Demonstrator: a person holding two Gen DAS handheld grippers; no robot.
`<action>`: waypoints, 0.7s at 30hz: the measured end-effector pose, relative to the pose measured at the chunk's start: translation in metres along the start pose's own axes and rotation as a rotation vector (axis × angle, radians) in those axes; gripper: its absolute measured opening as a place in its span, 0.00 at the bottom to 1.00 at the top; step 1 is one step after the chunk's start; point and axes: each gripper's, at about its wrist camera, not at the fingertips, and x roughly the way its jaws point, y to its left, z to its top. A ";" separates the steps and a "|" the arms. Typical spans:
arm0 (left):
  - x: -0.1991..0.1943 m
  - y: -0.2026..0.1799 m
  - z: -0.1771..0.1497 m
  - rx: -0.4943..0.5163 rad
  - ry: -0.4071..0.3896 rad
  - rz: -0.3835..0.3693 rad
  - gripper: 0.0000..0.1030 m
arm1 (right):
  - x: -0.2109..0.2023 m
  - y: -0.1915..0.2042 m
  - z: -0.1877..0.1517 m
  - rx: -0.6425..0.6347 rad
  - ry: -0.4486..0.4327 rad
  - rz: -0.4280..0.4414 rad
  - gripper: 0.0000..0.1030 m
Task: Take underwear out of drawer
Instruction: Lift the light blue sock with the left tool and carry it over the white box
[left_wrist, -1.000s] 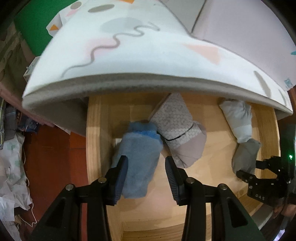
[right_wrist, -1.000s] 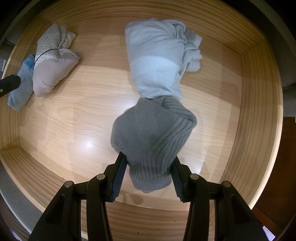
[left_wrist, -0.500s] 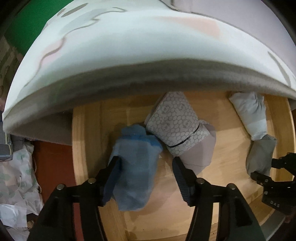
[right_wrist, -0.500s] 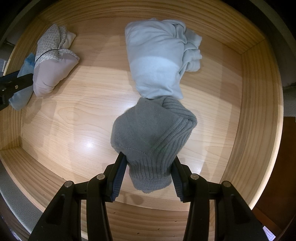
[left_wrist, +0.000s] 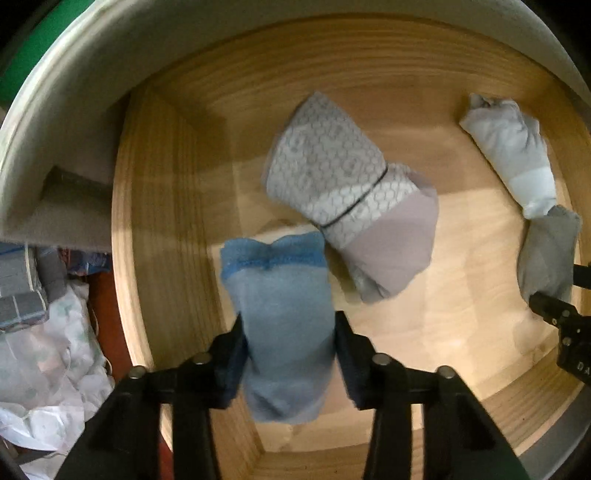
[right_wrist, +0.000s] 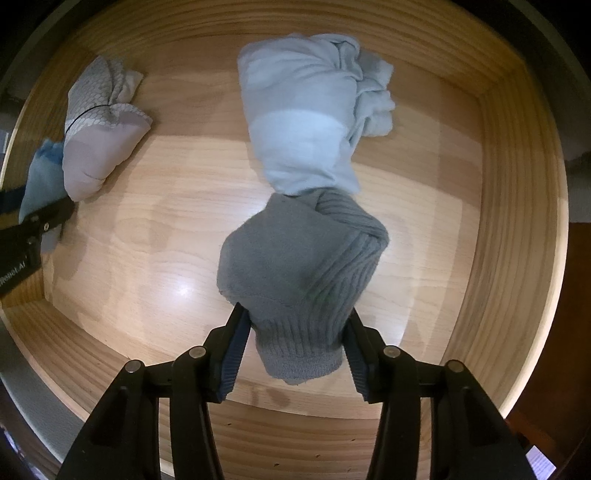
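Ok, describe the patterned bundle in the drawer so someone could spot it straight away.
Look in the wooden drawer, toward its left end. The patterned bundle lies beside the blue bundle. Only it has a grey honeycomb print, a thin black band and a plain mauve end.

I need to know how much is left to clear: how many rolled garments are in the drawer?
4: blue roll between the left fingers, patterned roll beside it, pale blue roll mid-drawer, grey knit roll between the right fingers. None seems hidden.

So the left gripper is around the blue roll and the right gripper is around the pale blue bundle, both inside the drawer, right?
Not quite. The right gripper straddles the grey ribbed bundle; the pale blue bundle lies beyond it, as the right wrist view shows. The left gripper is indeed around the blue roll, in the wooden drawer.
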 end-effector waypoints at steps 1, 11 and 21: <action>0.000 0.001 -0.001 -0.012 0.010 -0.027 0.39 | 0.000 0.001 0.001 -0.001 0.001 -0.001 0.45; -0.005 0.003 -0.023 -0.085 0.036 -0.114 0.37 | 0.000 0.000 0.002 -0.018 0.005 -0.038 0.37; 0.000 0.029 -0.031 -0.121 0.002 -0.118 0.37 | 0.001 -0.022 -0.017 0.013 0.036 -0.081 0.34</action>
